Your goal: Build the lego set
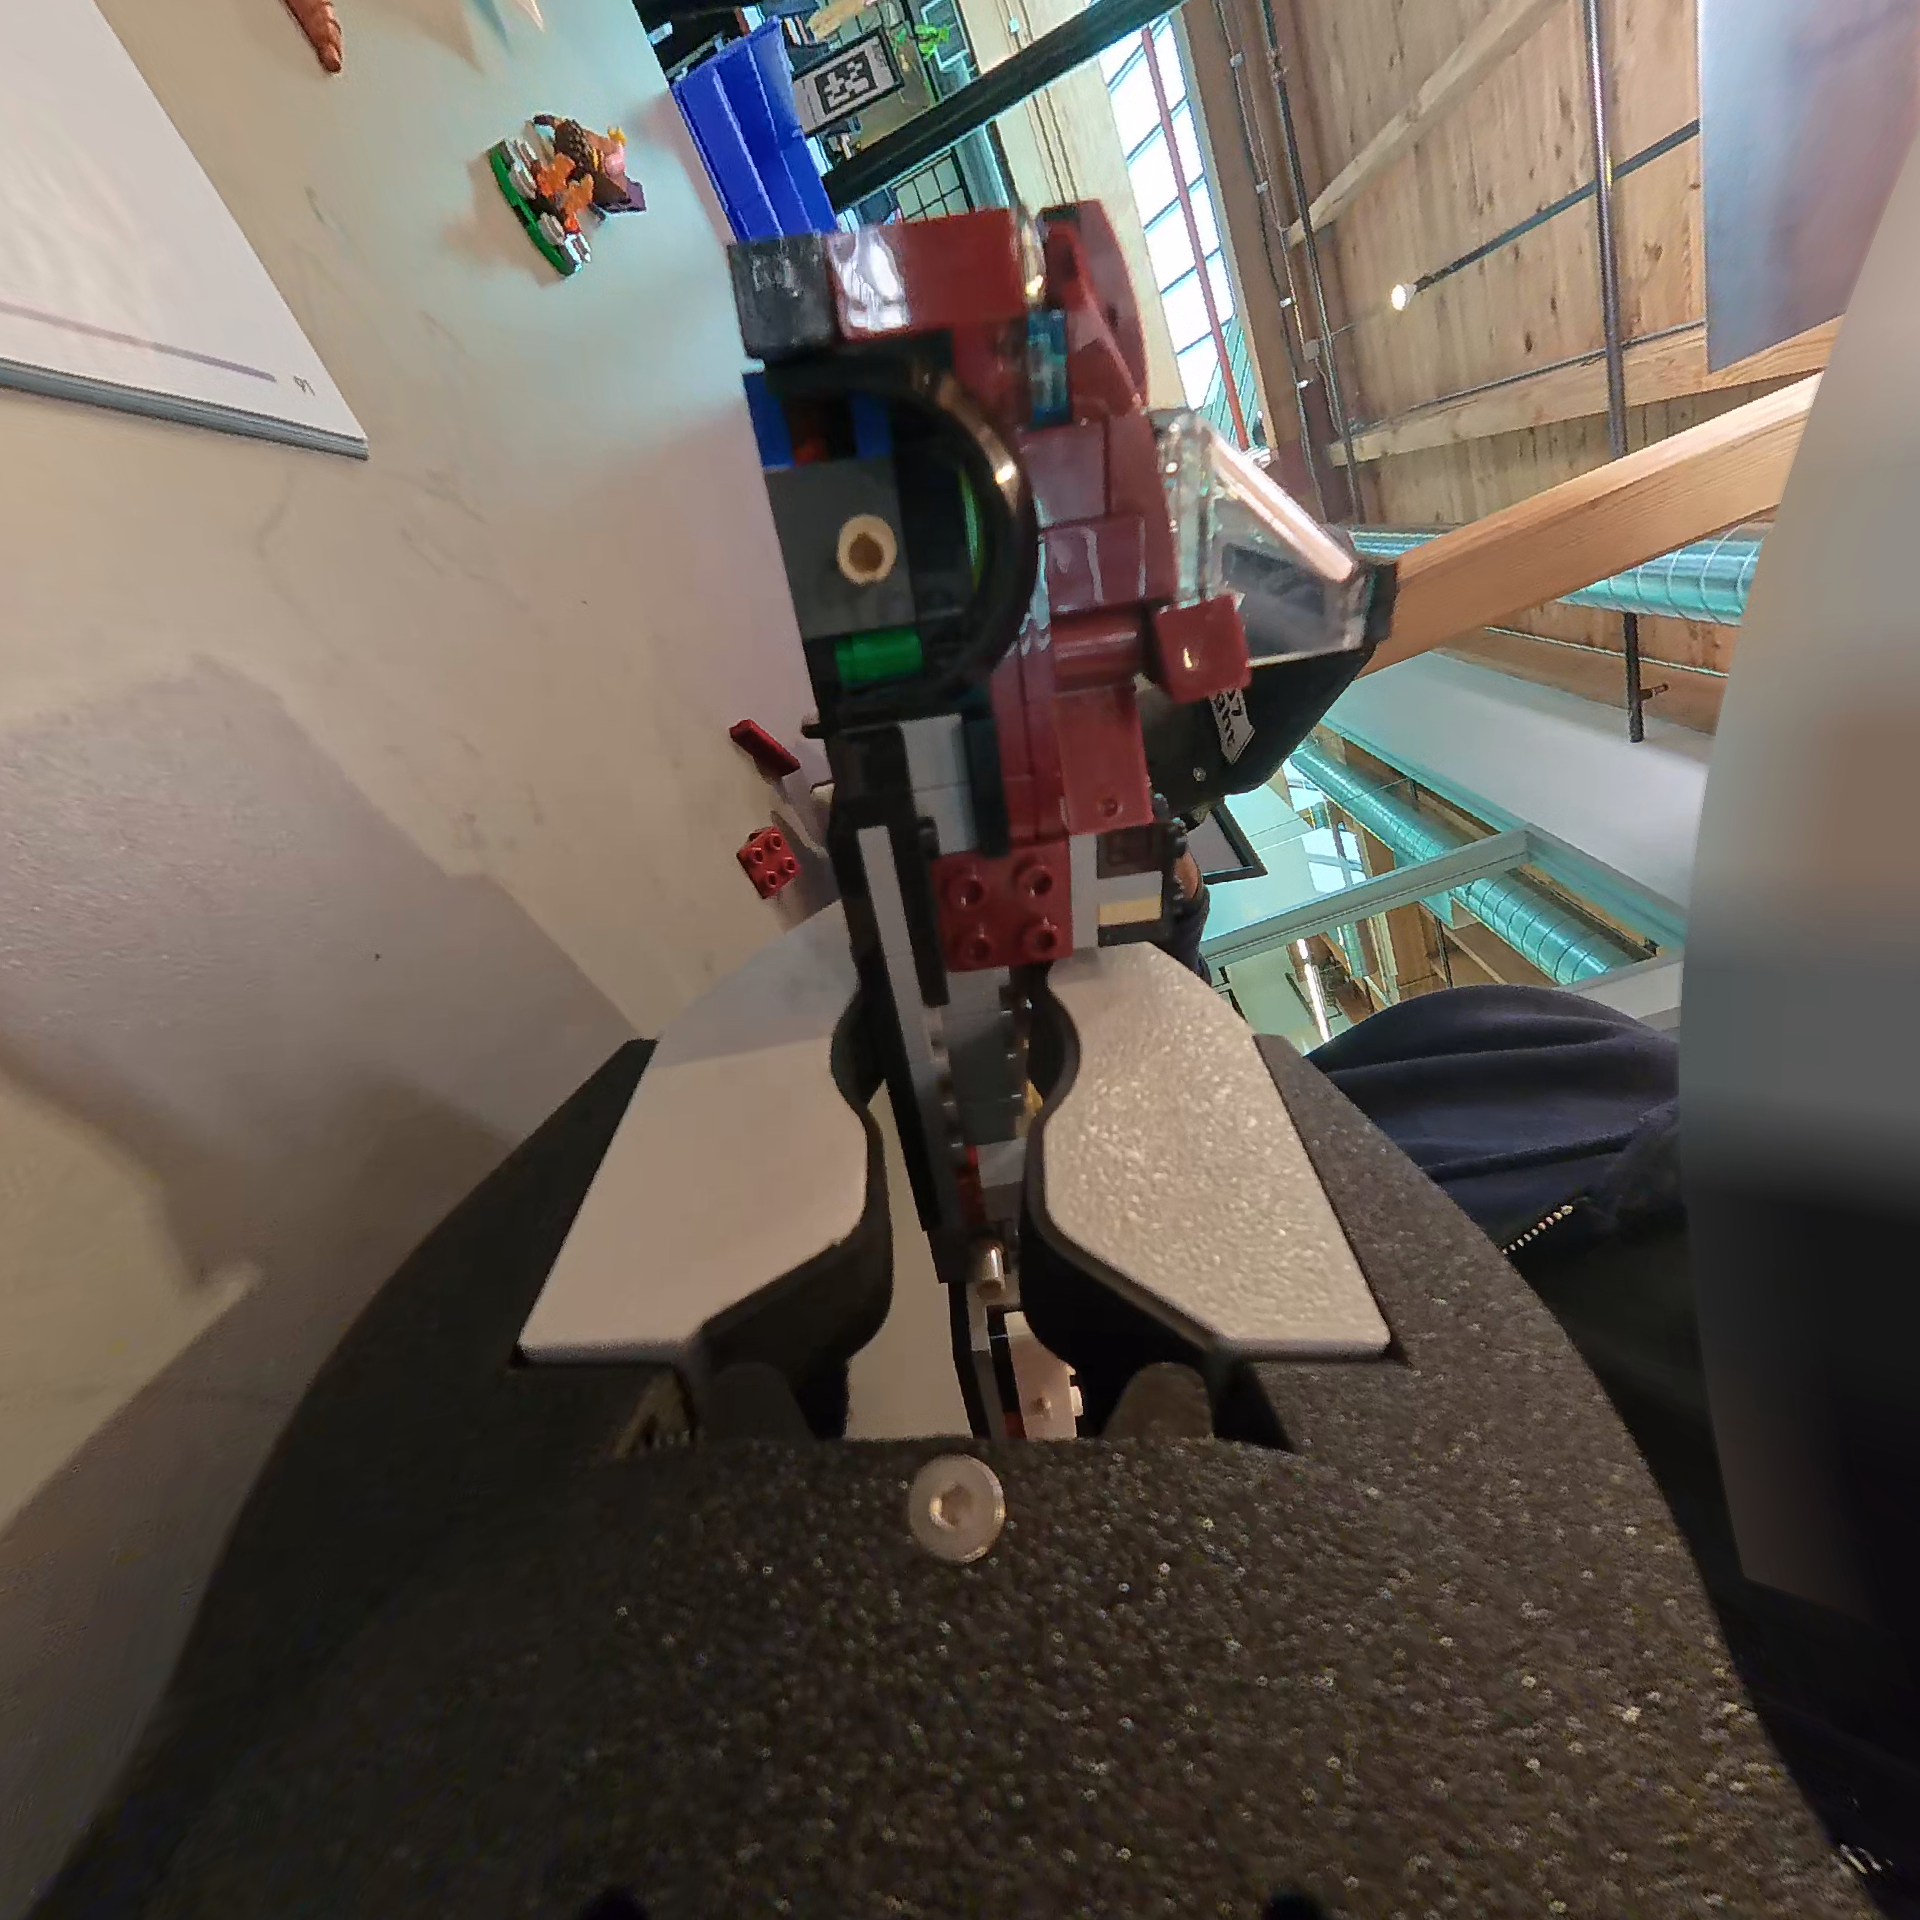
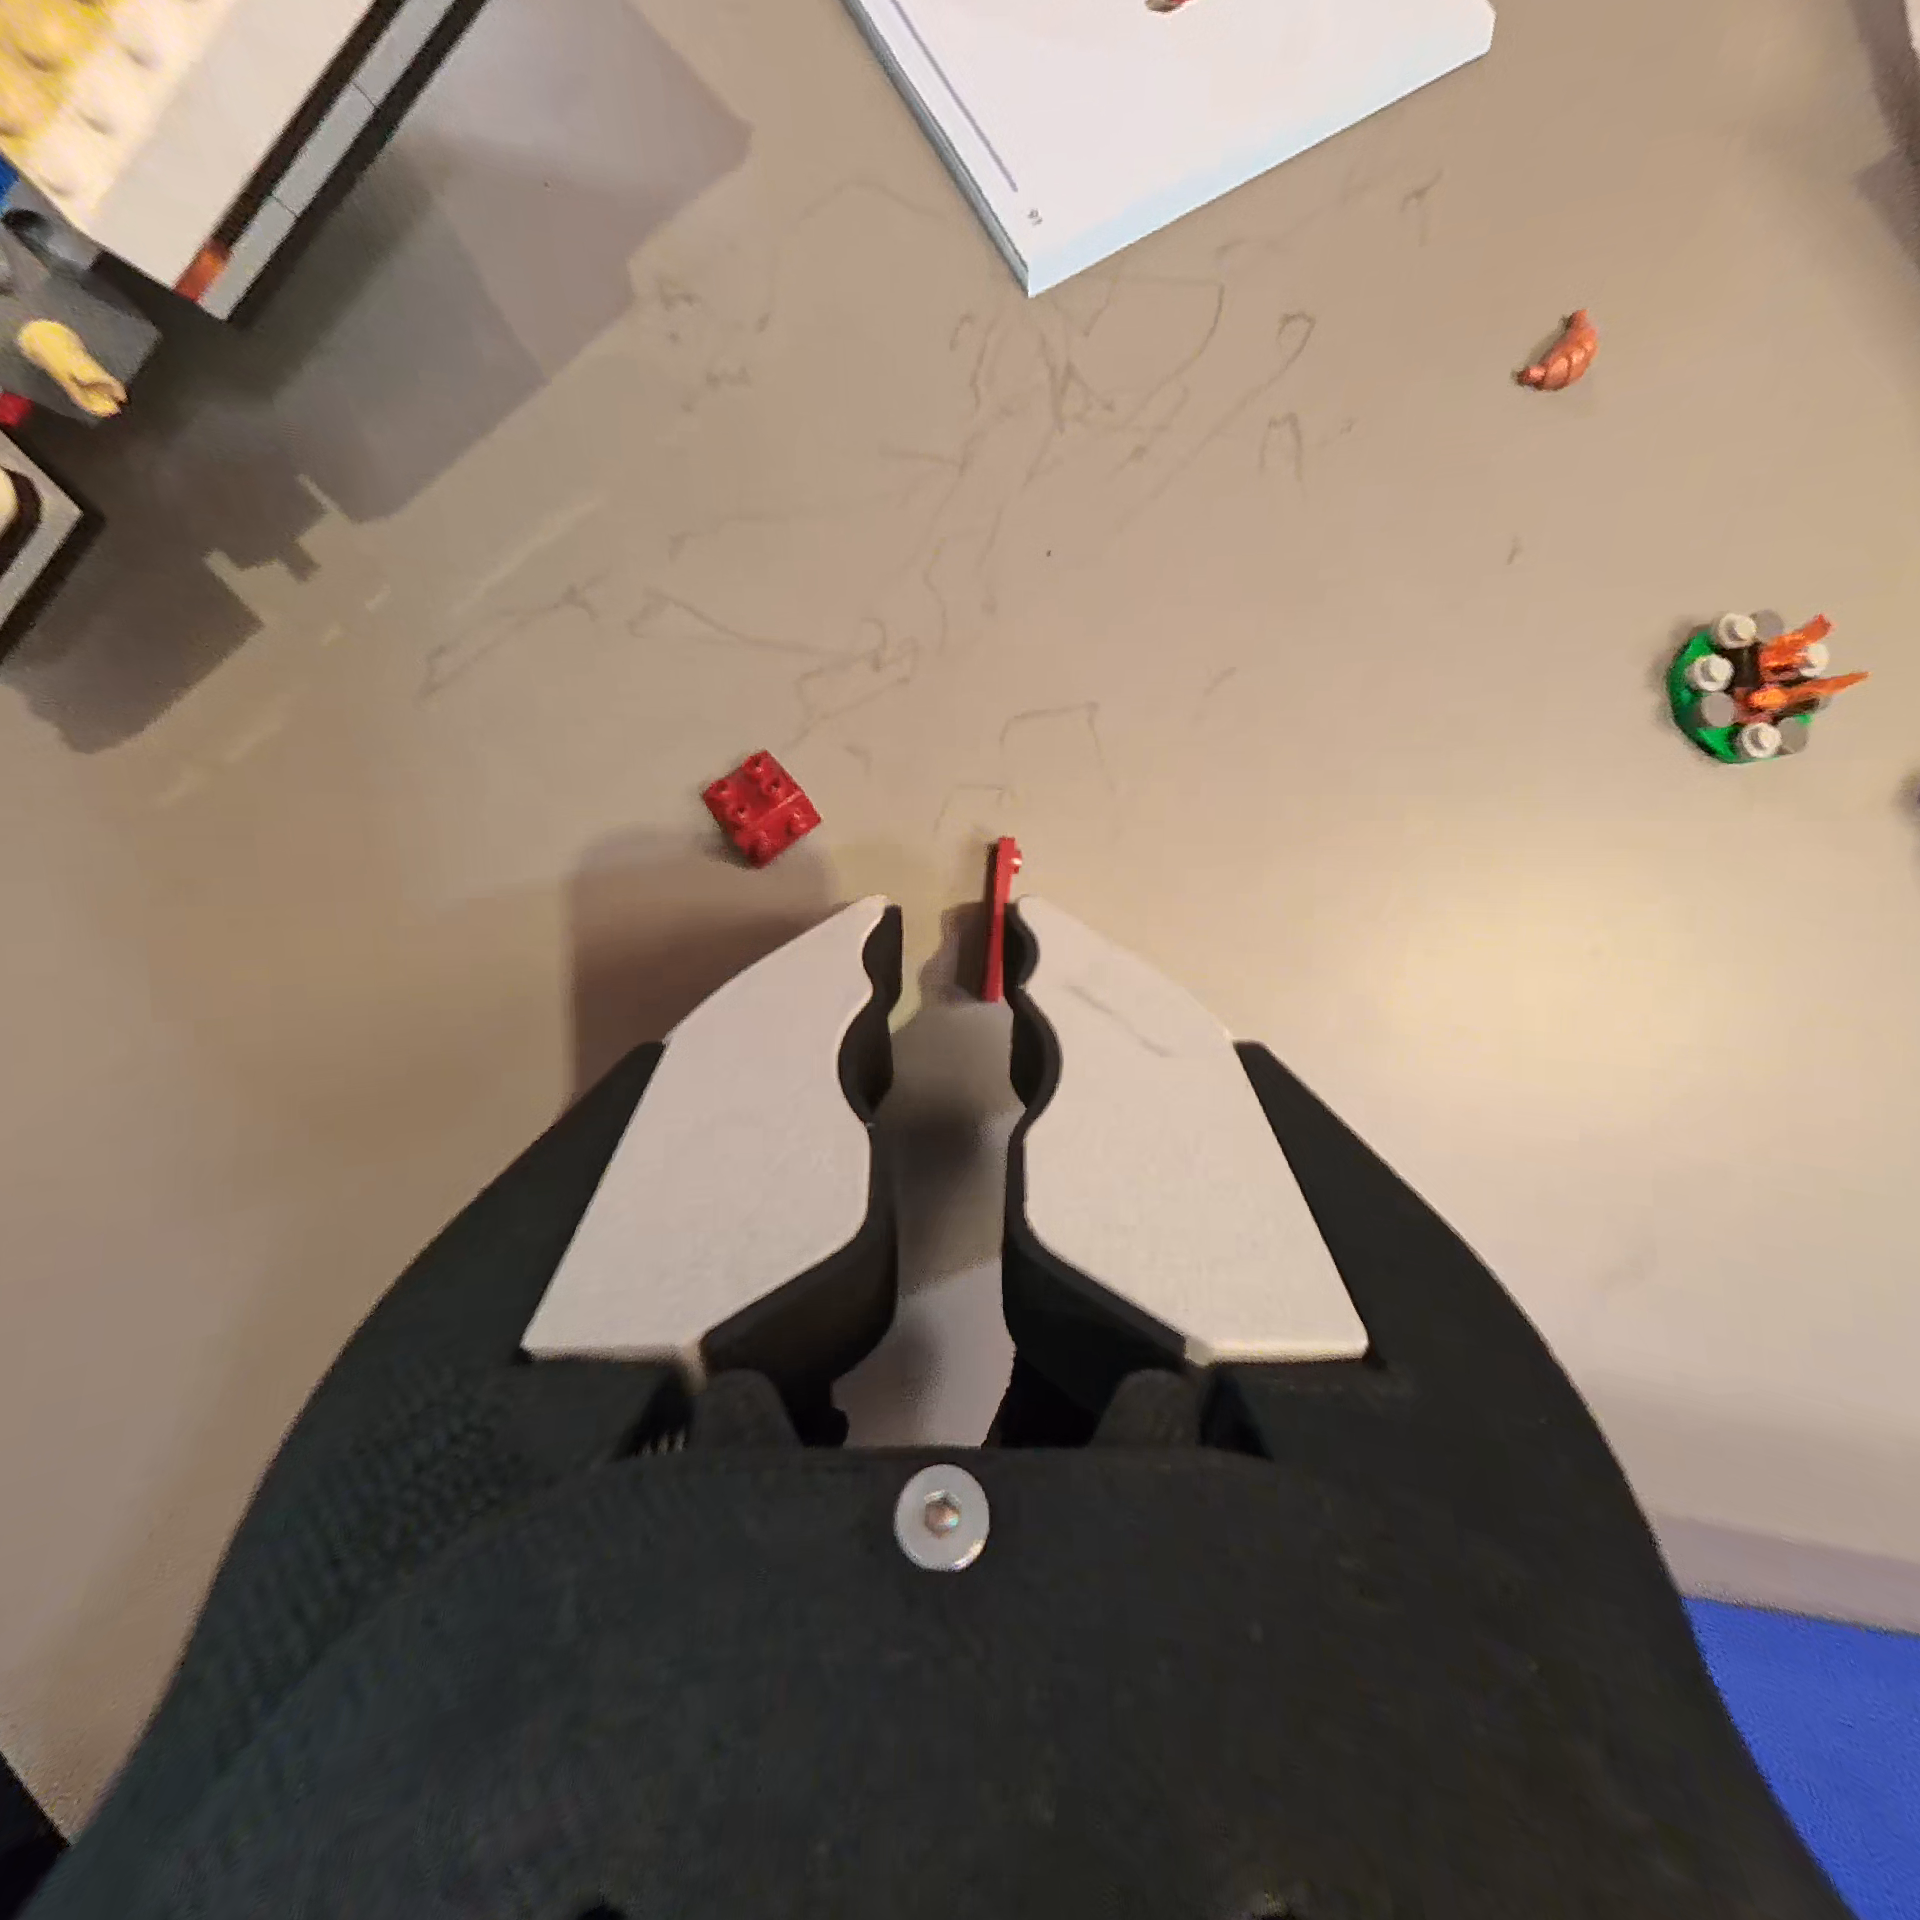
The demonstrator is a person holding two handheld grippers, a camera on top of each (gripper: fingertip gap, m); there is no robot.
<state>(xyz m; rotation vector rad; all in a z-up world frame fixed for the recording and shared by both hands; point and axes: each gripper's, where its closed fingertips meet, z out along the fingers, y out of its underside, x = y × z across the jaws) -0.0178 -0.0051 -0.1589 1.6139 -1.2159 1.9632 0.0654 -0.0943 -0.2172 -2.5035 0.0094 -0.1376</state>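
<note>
The left tool [image 1: 956, 997] is closed on a brick-built model [image 1: 935, 582] of dark red, black and grey parts. Both pads press on the model's narrow grey and black lower section, which runs back between the fingers. The model's wider upper part, with a clear sloped piece and a black ring, extends beyond the fingertips and is raised off the surface [image 1: 468, 644].

The right tool [image 2: 956, 914] stands at a narrow opening above the surface [image 2: 1247, 935]. A thin dark red plate [image 2: 1000, 925] stands on edge between the fingertips. It lies against the inner face of the finger on the right of the view; a clear gap separates it from the other finger [image 2: 821, 997]. The plate is not clamped.

A small red studded brick [image 2: 760, 807] lies on the surface just ahead and to the left of the right tool. Farther off to the right are a round green base with orange parts [image 2: 1751, 691] and a small brown piece [image 2: 1558, 358]. A white booklet [image 2: 1164, 125] lies at the far side of the surface. A blue bin [image 1: 748, 135] shows in the left wrist view beyond the model.
</note>
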